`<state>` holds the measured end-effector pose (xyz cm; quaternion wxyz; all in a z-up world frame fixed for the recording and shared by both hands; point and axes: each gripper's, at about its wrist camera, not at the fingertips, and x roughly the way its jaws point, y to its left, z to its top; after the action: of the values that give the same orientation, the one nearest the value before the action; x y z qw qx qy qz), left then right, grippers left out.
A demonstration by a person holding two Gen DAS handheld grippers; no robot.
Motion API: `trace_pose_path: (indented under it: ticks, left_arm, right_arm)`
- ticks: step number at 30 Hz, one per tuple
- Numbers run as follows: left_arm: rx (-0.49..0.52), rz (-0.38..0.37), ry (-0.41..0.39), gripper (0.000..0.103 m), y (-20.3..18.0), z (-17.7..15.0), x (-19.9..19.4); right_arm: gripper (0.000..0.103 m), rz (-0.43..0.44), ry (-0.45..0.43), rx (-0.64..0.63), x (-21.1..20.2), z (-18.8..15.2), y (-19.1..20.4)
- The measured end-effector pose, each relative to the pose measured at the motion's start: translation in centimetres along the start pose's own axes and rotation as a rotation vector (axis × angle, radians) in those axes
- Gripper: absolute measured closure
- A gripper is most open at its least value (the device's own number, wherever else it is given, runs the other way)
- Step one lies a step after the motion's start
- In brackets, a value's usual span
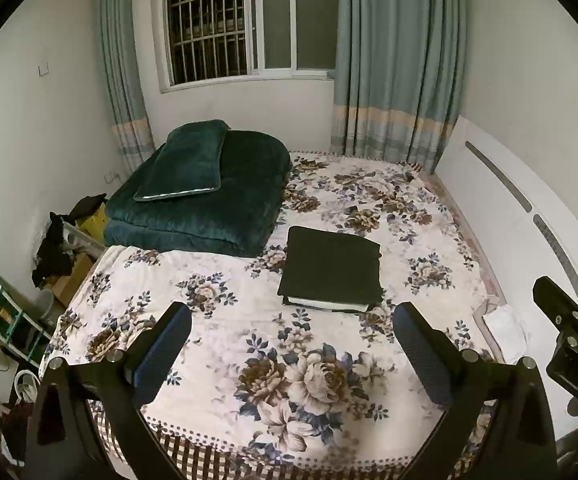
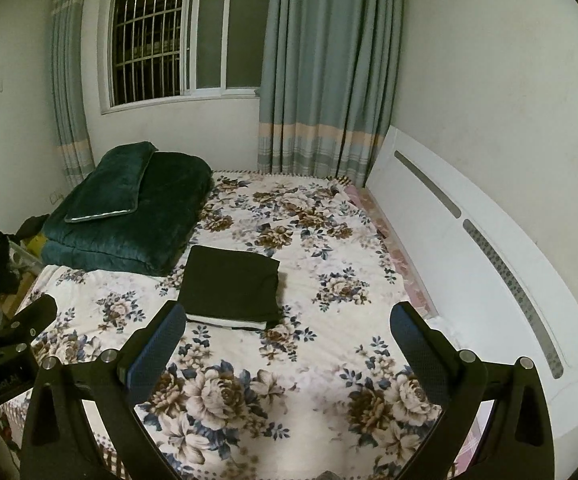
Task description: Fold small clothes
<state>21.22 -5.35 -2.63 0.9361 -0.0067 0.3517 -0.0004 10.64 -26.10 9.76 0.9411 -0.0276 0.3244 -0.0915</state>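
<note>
Folded garment matt dark cloth; quilt plush, perhaps velvet.

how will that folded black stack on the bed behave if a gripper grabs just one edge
The folded black stack looks like soft cloth layers, so gripped at one edge it would probably droop and unfold. A white layer shows at its near edge, so the layers may slide apart. It lies flat on the floral bedspread, which may drag or bunch if the stack is pushed.

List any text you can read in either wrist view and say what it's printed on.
"DAS": white letters on the right gripper's black body, cut off at the left wrist view's edge.
"EenRobot.AI", or close to it: faint, blurred letters on the left gripper's body in the right wrist view; uncertain.
Nothing else legible.
</note>
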Motion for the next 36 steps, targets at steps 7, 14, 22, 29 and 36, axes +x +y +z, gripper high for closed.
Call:
trace_pose_path:
  ticks: [7,14,22,29,36]
  left_arm:
    - [-0.001,0.000,-0.004,0.000,0.0,0.2,-0.1]
    - [-0.002,0.000,-0.009,0.000,-0.1,0.6,-0.4]
    - [-0.002,-0.002,-0.009,0.000,-0.1,0.6,-0.4]
    - [-0.004,-0.003,-0.014,0.000,0.0,0.9,-0.4]
    - [-0.005,-0.004,-0.021,0.000,-0.1,1.7,-0.5]
  right_arm:
    - [0.000,-0.002,-0.003,-0.002,-0.2,0.1,0.0]
    - [0.000,0.005,0.000,-0.006,0.3,0.7,-0.1]
    - [0.000,0.007,0.000,-0.008,0.5,0.9,-0.2]
    - [0.000,0.015,0.002,-0.007,0.8,1.2,-0.1]
    - [0.000,0.021,0.000,-0.010,1.0,1.5,0.2]
